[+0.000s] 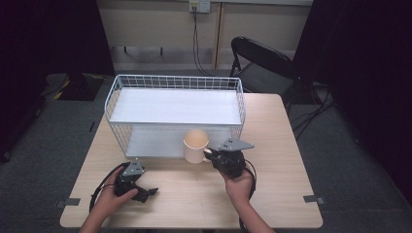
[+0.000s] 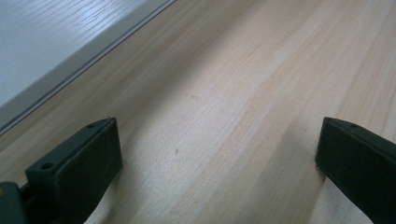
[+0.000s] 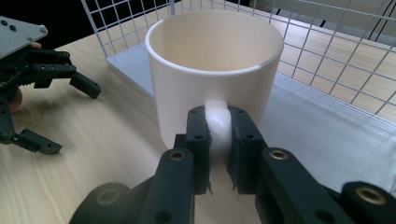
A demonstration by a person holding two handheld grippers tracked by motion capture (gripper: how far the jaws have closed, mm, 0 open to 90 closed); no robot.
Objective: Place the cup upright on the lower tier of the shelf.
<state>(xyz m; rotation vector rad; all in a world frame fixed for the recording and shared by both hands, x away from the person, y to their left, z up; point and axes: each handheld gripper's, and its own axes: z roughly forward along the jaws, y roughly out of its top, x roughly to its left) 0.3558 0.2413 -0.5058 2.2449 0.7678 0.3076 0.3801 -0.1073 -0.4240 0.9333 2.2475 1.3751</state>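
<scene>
One claw (image 3: 219, 140) around mug (image 3: 212, 70) handle

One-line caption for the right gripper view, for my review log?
Right hand-held gripper shut on the handle of a cream mug in front of a white wire rack; left hand-held gripper open nearby.

you have a black folding chair (image 1: 262, 60) behind the table (image 1: 272, 179), and cables (image 1: 197, 43) hanging down the wall.
</scene>
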